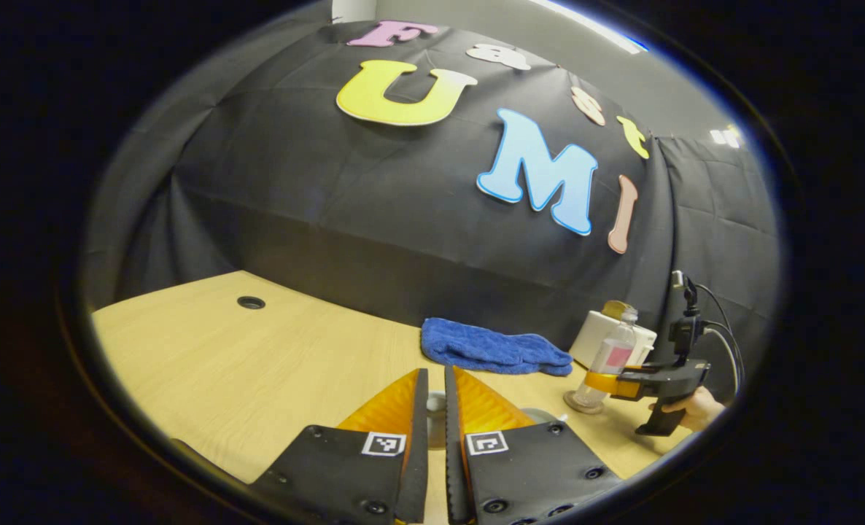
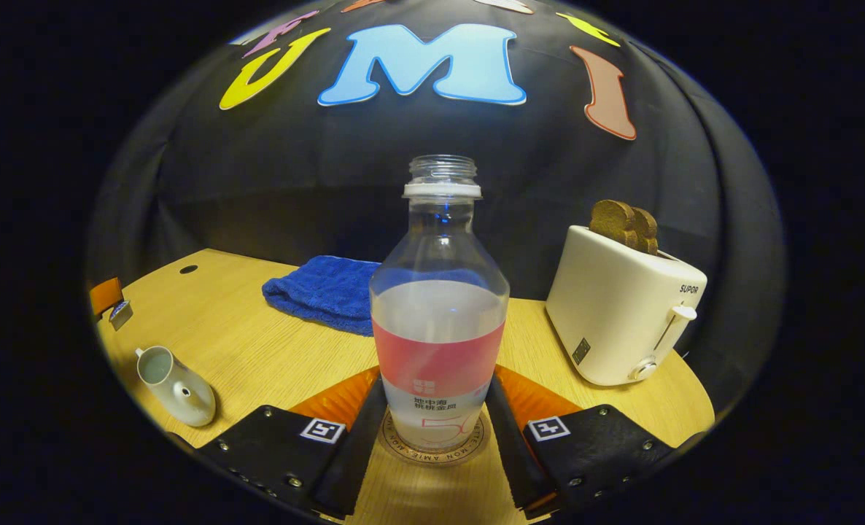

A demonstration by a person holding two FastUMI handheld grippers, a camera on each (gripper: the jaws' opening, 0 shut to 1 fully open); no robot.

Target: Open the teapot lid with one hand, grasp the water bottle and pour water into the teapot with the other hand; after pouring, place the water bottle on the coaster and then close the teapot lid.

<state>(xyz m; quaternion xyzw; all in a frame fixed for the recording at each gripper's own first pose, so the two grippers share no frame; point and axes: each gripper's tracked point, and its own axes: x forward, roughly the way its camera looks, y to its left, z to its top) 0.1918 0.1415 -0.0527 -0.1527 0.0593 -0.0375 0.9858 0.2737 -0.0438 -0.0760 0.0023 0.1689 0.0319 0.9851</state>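
Right gripper view is showing the right gripper (image 2: 436, 415) flanking the uncapped, half-full water bottle (image 2: 438, 321) standing on the coaster (image 2: 432, 453), contact unclear, while its thin, slippery, squeezable wall is suiting a gentle mid-label grip.

The left gripper (image 1: 436, 390) fingers hide most of a small pale object between them. The water bottle (image 2: 438, 321) covers most of the coaster (image 2: 476, 445).

table (image 2: 272, 357) | on it: blue towel (image 2: 323, 292); toaster (image 2: 622, 321); teapot (image 2: 177, 386); coaster (image 2: 436, 452)
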